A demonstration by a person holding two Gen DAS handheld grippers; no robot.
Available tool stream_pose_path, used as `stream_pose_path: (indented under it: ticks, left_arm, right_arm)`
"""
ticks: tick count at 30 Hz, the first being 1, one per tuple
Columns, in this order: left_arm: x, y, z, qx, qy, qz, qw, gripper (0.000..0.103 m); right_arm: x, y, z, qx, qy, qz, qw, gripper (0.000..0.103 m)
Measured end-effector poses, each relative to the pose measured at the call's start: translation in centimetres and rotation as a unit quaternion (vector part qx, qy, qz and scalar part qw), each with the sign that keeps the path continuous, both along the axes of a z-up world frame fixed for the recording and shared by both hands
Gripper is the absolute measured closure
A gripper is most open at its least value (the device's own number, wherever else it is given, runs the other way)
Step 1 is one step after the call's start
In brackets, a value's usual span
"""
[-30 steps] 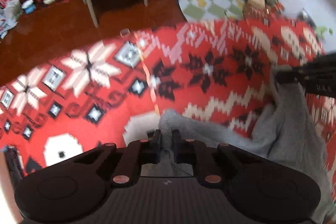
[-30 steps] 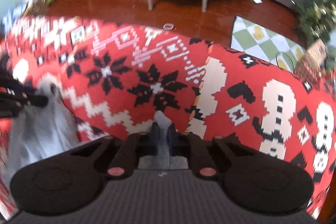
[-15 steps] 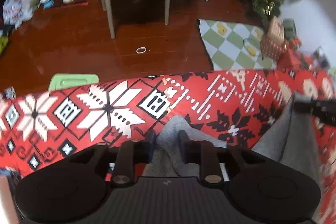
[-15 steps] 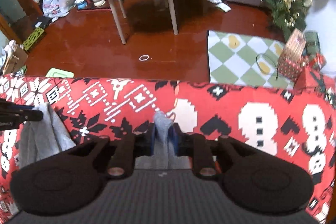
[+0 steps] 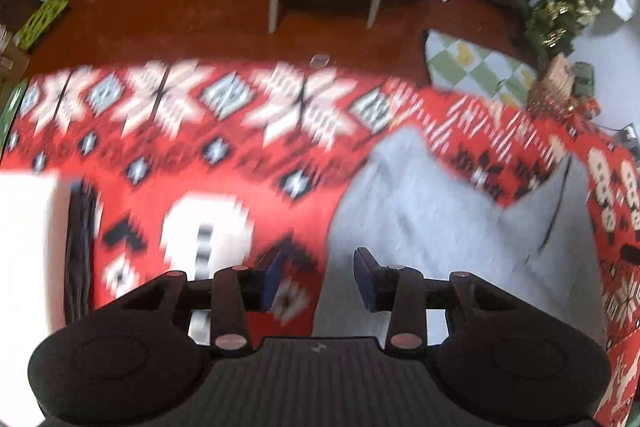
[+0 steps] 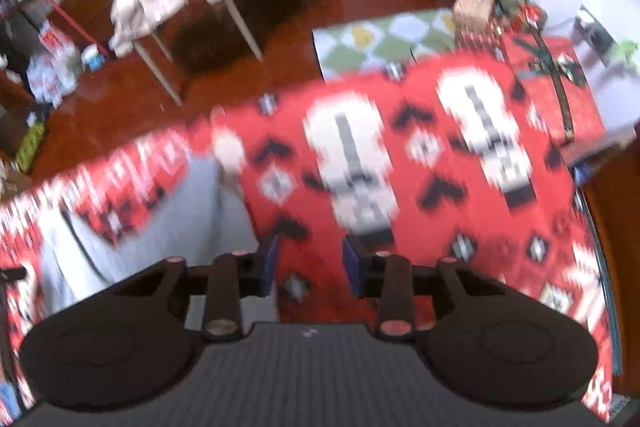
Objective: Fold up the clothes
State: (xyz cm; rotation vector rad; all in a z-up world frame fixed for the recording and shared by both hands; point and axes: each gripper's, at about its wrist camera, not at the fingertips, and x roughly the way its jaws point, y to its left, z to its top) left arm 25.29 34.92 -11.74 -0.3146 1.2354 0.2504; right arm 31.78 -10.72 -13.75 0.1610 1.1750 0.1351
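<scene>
The left hand-held gripper (image 5: 320, 277) was opening, its pads clear of the grey garment (image 5: 440, 211), which lay flat on the red patterned cloth (image 5: 224, 163) ahead and to its right. The right hand-held gripper (image 6: 310, 265) was also opening, empty; the garment lay to its left.
</scene>
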Motion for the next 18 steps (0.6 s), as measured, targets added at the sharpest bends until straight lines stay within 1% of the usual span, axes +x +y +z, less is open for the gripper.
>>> stream_pose_path:
  ticks: [2,5,8,11,13,16,18]
  left_arm:
    - [-1.2,-0.2,-0.3,0.004,0.014,0.004,0.9999,0.064]
    - [-2.6,-0.4,-0.6,0.001,0.027,0.006,0.9996,0.064]
    - [-3.9,-0.6,-0.8,-0.013,0.033,0.012,0.9993,0.064]
    - [-4.7,-0.9,-1.2,-0.029,0.045,0.018,0.9984,0.064]
    - [-5.1,-1.3,-1.5,-0.024,0.053,0.013,0.9982,0.064]
    - [-5.5,-2.2,-2.2,0.000,0.072,-0.004,0.9974,0.064]
    - [-6.1,-2.7,-2.6,0.001,0.082,-0.013,0.9965,0.065]
  right_arm:
    - [-1.2,0.1,-1.2,-0.013,0.011,0.012,1.000,0.071]
    - [-2.6,0.9,-2.5,-0.017,0.018,0.011,1.000,0.072]
    - [-3.8,1.6,-2.6,0.018,0.025,-0.007,0.999,0.071]
    - [-4.8,2.4,-2.3,0.024,0.027,-0.016,0.999,0.071]
    - [-5.4,2.7,-2.3,0.029,0.031,-0.022,0.999,0.071]
    - [-5.9,2.6,-2.2,0.034,0.034,-0.024,0.999,0.071]
    - [-6.3,2.6,-1.9,0.032,0.035,-0.023,0.999,0.071]
